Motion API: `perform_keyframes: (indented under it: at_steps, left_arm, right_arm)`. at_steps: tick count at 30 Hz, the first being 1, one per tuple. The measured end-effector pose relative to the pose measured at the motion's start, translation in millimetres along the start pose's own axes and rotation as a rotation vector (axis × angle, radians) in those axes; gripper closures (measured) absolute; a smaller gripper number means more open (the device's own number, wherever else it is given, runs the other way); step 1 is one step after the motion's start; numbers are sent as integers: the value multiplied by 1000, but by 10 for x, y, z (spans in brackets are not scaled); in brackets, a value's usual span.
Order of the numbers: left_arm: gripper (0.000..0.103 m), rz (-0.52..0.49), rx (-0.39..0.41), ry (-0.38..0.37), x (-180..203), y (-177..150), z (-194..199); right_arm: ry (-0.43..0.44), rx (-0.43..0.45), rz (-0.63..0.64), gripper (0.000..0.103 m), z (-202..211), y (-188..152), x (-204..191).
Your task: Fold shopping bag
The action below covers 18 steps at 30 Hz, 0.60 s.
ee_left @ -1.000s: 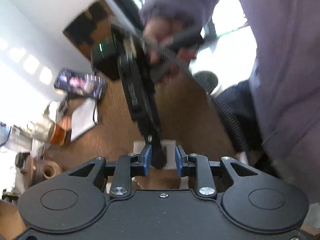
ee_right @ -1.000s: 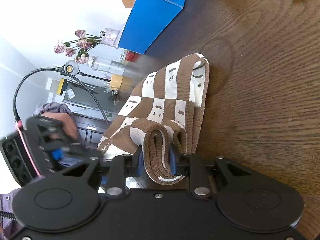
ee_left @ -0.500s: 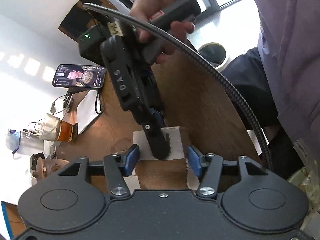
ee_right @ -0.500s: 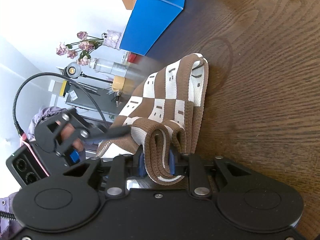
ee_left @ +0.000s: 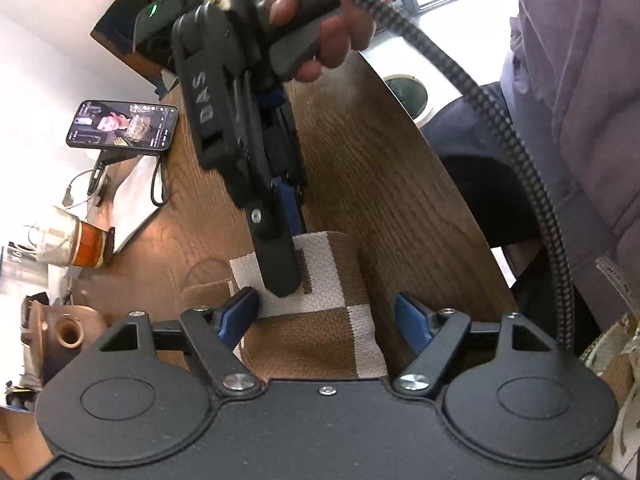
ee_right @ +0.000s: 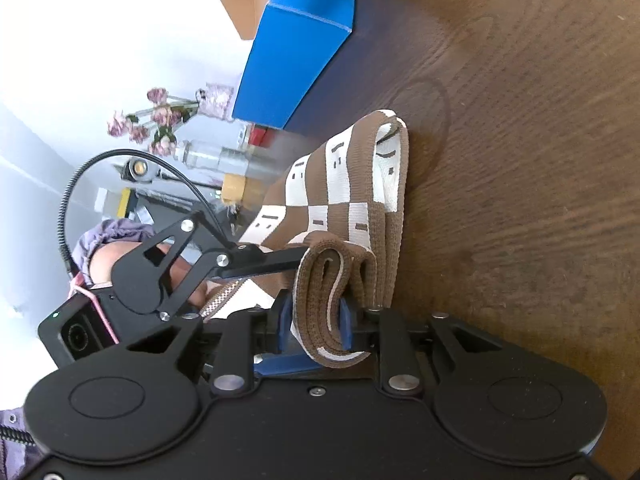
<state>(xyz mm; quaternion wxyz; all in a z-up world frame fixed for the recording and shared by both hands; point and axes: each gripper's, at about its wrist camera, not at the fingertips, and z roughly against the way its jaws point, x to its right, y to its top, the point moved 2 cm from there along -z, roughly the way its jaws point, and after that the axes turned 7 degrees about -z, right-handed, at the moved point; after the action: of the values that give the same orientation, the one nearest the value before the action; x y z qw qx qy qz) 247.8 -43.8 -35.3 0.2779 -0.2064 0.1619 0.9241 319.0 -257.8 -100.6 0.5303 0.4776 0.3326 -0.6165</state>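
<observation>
- Bag (ee_right: 344, 200) is lying folded on the table (ee_right: 520, 160).
- Right gripper (ee_right: 314, 322), nearly level, is clamping its straps.
- Left gripper (ee_left: 328, 316), tilting steeply down, has just been opening, released, straddling the bag.

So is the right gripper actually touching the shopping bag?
Touching: the right wrist view shows the right gripper with both blue fingers pressed against the shopping bag's folded strap.
</observation>
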Motion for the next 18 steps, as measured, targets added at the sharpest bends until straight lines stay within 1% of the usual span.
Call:
perform_keyframes:
  at_steps: [1, 3, 4, 5, 6, 8, 9, 11, 12, 13, 14, 15, 16, 18]
  left_arm:
    - [29, 4, 1, -5, -8, -1, -3]
    - [27, 13, 6, -18, -25, -5, -6]
    - [26, 18, 11, -28, -34, -8, -4]
    - [26, 27, 17, -42, -56, -14, -2]
    - [25, 44, 27, -63, -97, -23, 0]
    - [25, 75, 45, -99, -170, -37, 7]
    - [25, 103, 61, -130, -233, -55, 11]
    - [25, 149, 85, -175, -325, -93, 17]
    - [25, 169, 96, -194, -363, -110, 19]
    - [25, 189, 107, -214, -402, -128, 21]
    - [25, 204, 115, -228, -429, -140, 22]
    - [26, 215, 120, -239, -447, -149, 23]
    - [26, 221, 124, -244, -455, -152, 23]
    - [26, 218, 125, -250, -458, -149, 24]
  right_arm:
    - [-13, 15, 19, 76, 50, -28, -31]
    - [-75, 57, 122, 69, 172, -79, -173]
    - [-110, 80, 181, 57, 237, -103, -252]
    - [-128, 91, 211, 50, 266, -111, -289]
    - [-175, 111, 293, 48, 298, -145, -378]
    - [-307, 160, 545, 42, 357, -265, -640]
    - [-379, 183, 748, 40, 333, -385, -791]
    - [-469, 205, 1048, 34, 239, -577, -935]
    - [-522, 208, 1276, 32, 120, -752, -989]
    - [-535, 188, 1426, 28, 23, -878, -1010]
    - [-529, 172, 1475, 28, -23, -927, -1018]
    - [-499, 138, 1541, 28, -97, -995, -1021]
    - [-481, 115, 1581, 28, -172, -1038, -1027]
    - [-483, 96, 1608, 28, -262, -1048, -997]
